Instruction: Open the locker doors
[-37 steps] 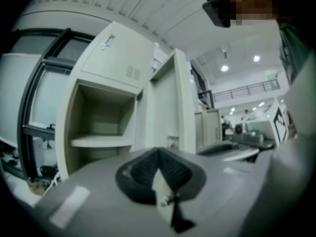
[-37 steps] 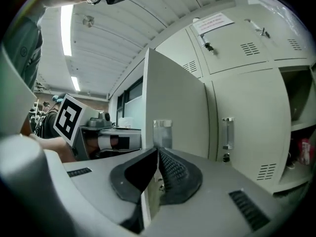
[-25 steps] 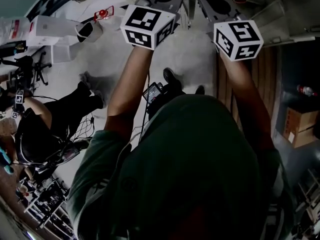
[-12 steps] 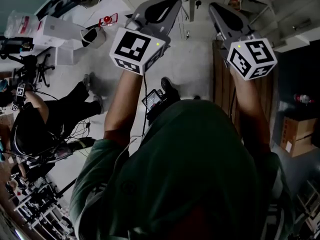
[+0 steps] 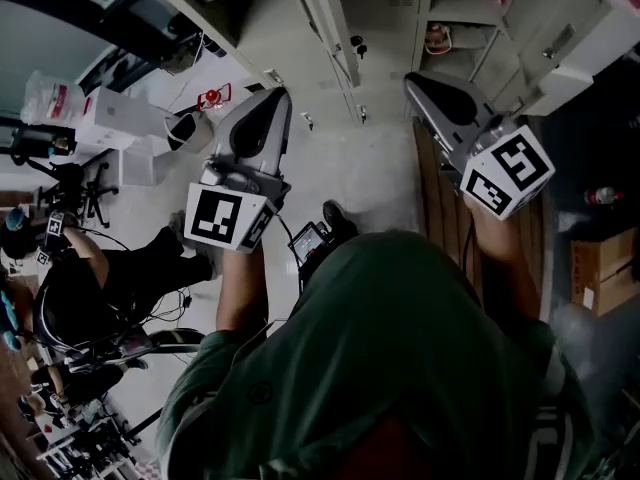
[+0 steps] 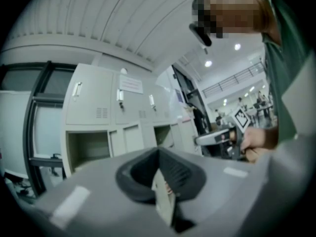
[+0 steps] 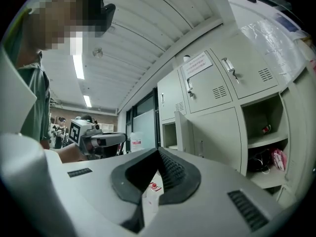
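Lockers (image 7: 222, 83) of pale metal are standing ahead, some doors hanging open; left tool (image 6: 158, 152) and right tool (image 7: 158, 150), smooth grey plastic, are pressing their jaws together above pale floor (image 5: 385, 158).

The head view looks from above the person's hood (image 5: 400, 348) steeply down to the floor (image 5: 350, 148). The lockers (image 5: 335, 28) lie at its far top edge, and the left gripper (image 5: 274, 100) and right gripper (image 5: 413, 81) are close below the lens. The left gripper view sits close behind the left gripper's (image 6: 158, 152) jaws, tilted up toward the ceiling (image 6: 123, 23), with the lockers (image 6: 123, 117) farther off. The right gripper view sits likewise on its own gripper (image 7: 158, 151), nearer the lockers (image 7: 217, 102), which fill its right side. Both gripper views share the locker bank. Each also shows the other gripper, the right gripper (image 6: 200, 140) at the right of one view and the left gripper (image 7: 118, 138) at the left of the other.
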